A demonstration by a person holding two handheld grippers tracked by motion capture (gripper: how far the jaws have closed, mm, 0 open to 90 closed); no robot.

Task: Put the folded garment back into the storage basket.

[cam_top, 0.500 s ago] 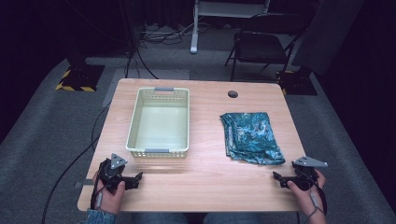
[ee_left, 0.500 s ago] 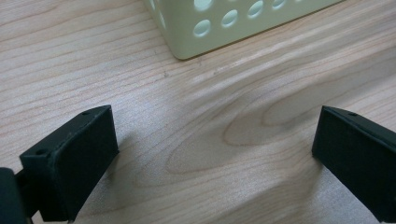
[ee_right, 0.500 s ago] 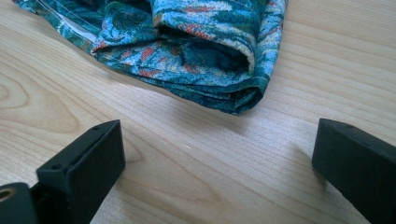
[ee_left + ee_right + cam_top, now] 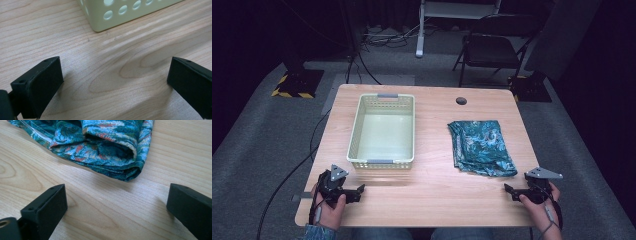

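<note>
Left gripper (image 4: 358,189) sits at the near left corner of the table (image 4: 432,195), held in a hand (image 4: 328,210), jaws wide apart with bare wood between them. Just beyond it, a pale perforated basket (image 4: 382,161), nothing inside, its corner close ahead in the left gripper view. Right of the basket, well apart, a folded teal patterned cloth (image 4: 482,146) lies flat on the table. Right gripper (image 4: 509,190) rests near the right front edge, jaws spread wide, holding nothing, the cloth's corner near but not touching.
</note>
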